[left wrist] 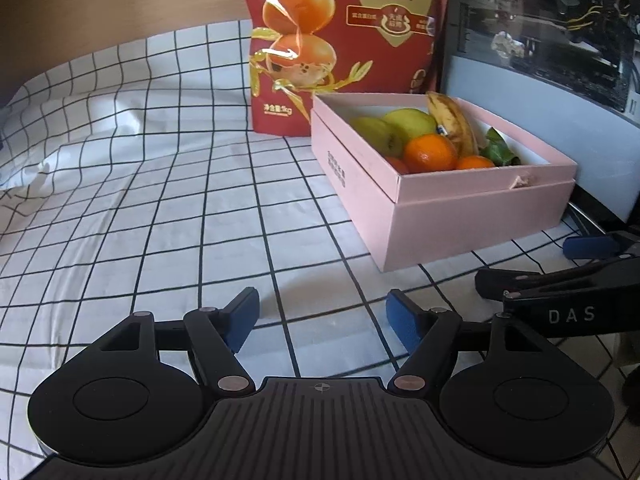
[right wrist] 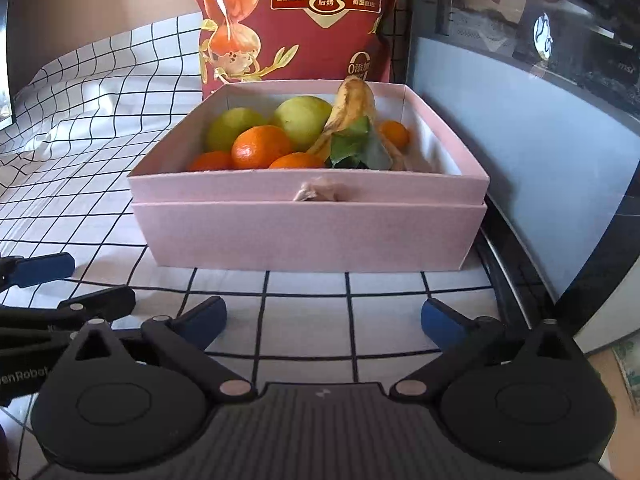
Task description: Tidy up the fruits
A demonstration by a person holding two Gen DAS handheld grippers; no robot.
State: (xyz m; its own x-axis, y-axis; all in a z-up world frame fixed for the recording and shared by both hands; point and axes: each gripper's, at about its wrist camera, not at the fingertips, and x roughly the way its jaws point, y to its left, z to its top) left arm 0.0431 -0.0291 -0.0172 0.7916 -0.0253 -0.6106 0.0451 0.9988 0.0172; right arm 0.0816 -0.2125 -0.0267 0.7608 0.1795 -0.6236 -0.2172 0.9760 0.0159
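Both the left gripper point(left wrist: 322, 318) and right gripper point(right wrist: 324, 322) gape wide, empty, over the checked tablecloth point(left wrist: 160, 208); pink fruit box point(right wrist: 308, 232) ahead, red bag point(right wrist: 296, 20) behind it

Left gripper point(left wrist: 322, 320): matte black linkage arms, blue rectangular finger pads point(left wrist: 242, 318), copper-coloured pivot pins, two round black discs flanking a ribbed dark-grey centre plate with a small crosshair mark. Right gripper point(right wrist: 323, 322) was the same build, with blue pads point(right wrist: 440, 320). Its arm read "DAS" in the left view; partial white lettering "enRobot" showed on the left unit.
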